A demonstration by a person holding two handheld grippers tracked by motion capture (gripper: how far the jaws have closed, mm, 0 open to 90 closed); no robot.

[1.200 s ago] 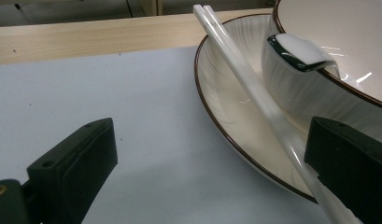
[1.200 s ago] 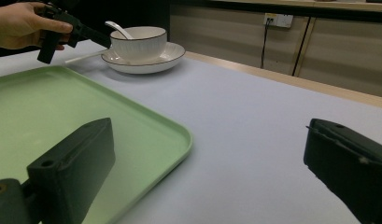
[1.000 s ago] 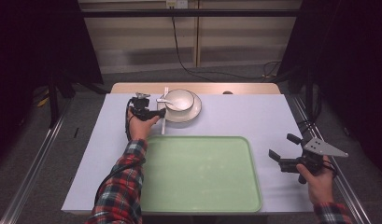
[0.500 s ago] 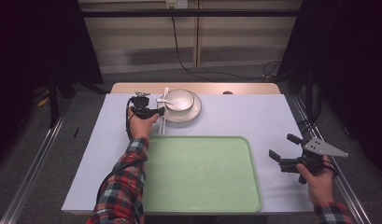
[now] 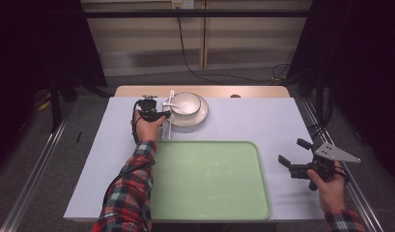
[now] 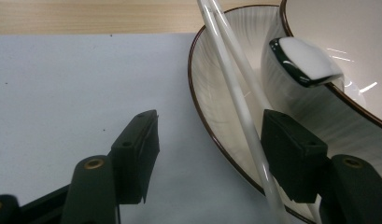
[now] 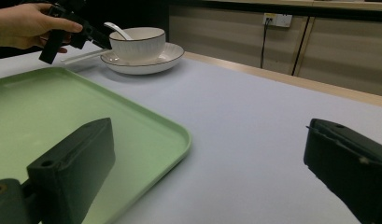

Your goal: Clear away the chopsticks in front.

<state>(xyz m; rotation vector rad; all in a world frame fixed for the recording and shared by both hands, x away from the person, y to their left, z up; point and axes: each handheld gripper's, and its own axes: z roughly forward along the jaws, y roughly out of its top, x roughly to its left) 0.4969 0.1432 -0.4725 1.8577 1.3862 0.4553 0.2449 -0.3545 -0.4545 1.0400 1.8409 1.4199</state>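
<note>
A pale tablecloth (image 5: 243, 121) covers the table, and on its near half lies a green tray (image 5: 209, 179), bare inside. Beyond it, at the far edge, a shallow brown-rimmed plate (image 5: 201, 115) carries a white ribbed bowl (image 5: 186, 103), in which a white spoon (image 6: 304, 60) leans, its handle over the rim.

The left forearm, in a plaid sleeve (image 5: 130, 188), stretches forward from the near edge, the hand holding the left gripper (image 5: 162, 115) level at the plate's left side. Its jaws have just been closing; one pad touches the pair of white chopsticks (image 6: 235, 98), the other is well clear, so nothing is pinched.

The chopsticks lie side by side, long axis running from near to far, crossing the plate's left rim.

The right gripper (image 5: 294, 155) hovers right of the tray, jaws spread wide.
</note>
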